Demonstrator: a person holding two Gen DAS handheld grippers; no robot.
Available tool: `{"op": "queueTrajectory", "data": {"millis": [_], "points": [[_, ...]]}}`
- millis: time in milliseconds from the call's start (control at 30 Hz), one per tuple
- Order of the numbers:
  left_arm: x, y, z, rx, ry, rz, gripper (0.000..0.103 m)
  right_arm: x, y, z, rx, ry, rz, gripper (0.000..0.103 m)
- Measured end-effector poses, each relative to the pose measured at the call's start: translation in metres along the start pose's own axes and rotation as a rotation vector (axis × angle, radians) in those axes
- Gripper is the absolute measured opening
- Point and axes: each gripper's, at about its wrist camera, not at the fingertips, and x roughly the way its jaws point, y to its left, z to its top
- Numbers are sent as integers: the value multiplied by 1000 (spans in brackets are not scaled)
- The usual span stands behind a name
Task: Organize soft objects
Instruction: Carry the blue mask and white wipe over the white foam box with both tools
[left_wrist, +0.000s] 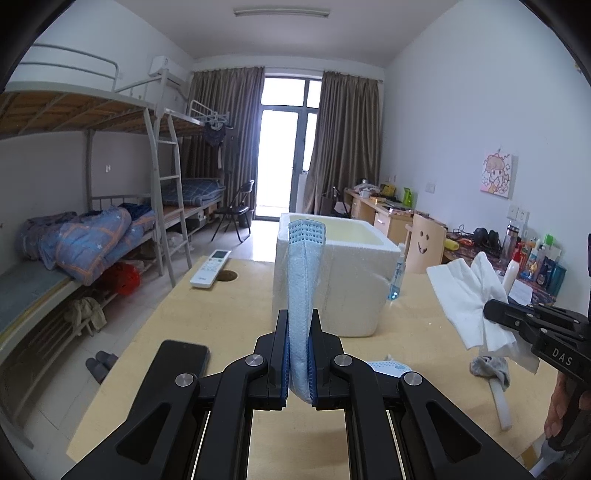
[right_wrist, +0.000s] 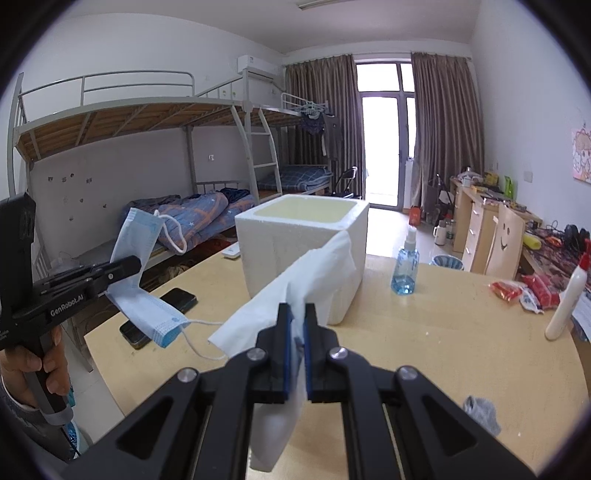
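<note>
My left tongs (left_wrist: 300, 354) are clenched on a blue mask (left_wrist: 301, 295); my right tongs (right_wrist: 296, 345) grip a white tissue (right_wrist: 295, 291). Both hang above the bench (right_wrist: 424, 332), just short of the open foam box (right_wrist: 306, 251) at mid-frame, which looks like the place for them. Nothing seems binned yet; a grey sock (right_wrist: 482, 410) at lower right still waits. The approach looks clear; the spray bottle (right_wrist: 406, 266) stands just right of the box.
</note>
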Motion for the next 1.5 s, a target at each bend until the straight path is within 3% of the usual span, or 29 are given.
{"op": "queueTrajectory", "data": {"millis": [433,1267,1500], "points": [[19,-5,37,34,-35,-25,8,22,4,32,-11,-23,-52,8],[65,-8,124,67,-89,-42,8,51,-9,116,-13,-114,-49,8],[85,-12,128,86,-108,-30,8,66,-8,121,3,-133,-37,8]]}}
